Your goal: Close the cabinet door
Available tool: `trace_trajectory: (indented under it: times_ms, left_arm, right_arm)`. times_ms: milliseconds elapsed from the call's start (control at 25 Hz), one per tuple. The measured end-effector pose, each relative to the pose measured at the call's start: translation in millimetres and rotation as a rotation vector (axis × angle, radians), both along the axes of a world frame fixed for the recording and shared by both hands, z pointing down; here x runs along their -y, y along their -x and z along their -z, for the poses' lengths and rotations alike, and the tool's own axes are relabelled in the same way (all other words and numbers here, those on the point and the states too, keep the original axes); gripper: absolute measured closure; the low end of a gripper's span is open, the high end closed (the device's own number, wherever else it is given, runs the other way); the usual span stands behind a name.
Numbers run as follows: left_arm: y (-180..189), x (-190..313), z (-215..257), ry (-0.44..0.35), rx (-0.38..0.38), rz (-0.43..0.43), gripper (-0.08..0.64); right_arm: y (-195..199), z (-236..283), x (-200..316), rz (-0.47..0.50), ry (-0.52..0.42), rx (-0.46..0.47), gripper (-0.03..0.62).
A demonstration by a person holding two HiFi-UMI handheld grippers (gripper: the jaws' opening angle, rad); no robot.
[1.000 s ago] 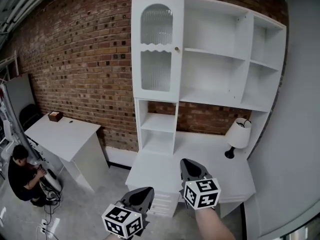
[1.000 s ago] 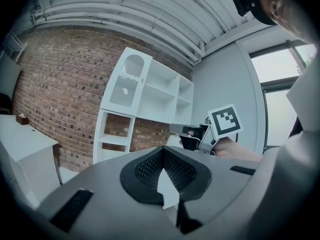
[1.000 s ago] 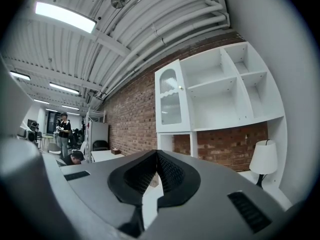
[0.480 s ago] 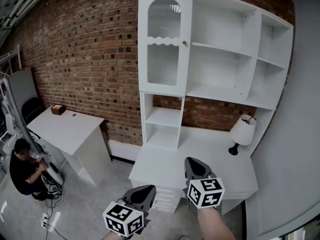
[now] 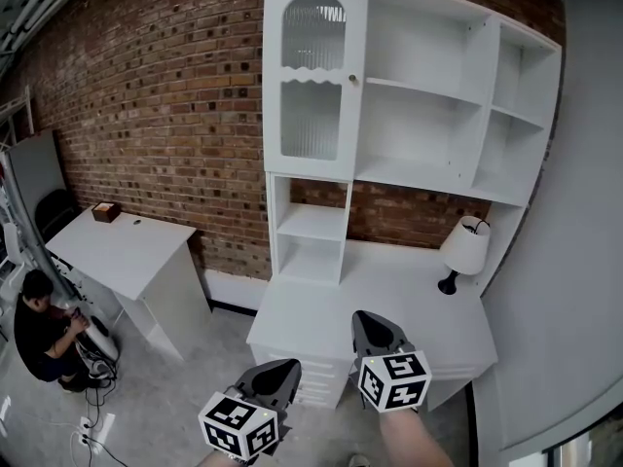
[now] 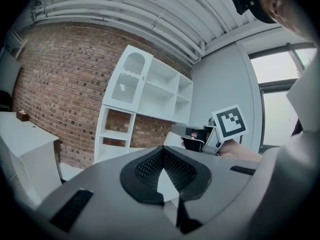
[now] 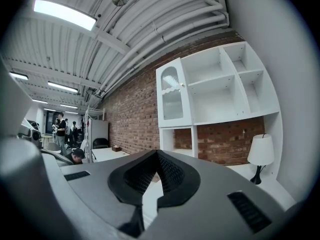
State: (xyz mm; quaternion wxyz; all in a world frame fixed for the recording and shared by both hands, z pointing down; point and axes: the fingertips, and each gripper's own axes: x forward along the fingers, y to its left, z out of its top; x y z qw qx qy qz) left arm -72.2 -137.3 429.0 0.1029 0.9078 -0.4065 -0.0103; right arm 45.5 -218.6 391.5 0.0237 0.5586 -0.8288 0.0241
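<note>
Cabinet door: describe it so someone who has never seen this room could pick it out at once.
Against the brick wall stands a tall white shelf unit over a white desk. The cabinet door covers its upper left section. It is the unit's only door, with arched ribbed glass and a small knob on its right edge, while every neighbouring compartment is open.

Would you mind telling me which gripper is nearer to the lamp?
Right. In the head view the right gripper shows just below and left of the lamp; the left gripper is lower and further left, farther from it.
</note>
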Motion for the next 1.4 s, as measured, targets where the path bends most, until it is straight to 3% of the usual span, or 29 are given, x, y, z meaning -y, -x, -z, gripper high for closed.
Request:
trace_trajectory:
  times_ms: [1400]
  left_arm:
    - [-14, -20, 4, -0.015, 0.001, 0.011, 0.552]
  right_arm:
    - [-18, 1, -19, 0.002, -0.011, 0.010, 0.565]
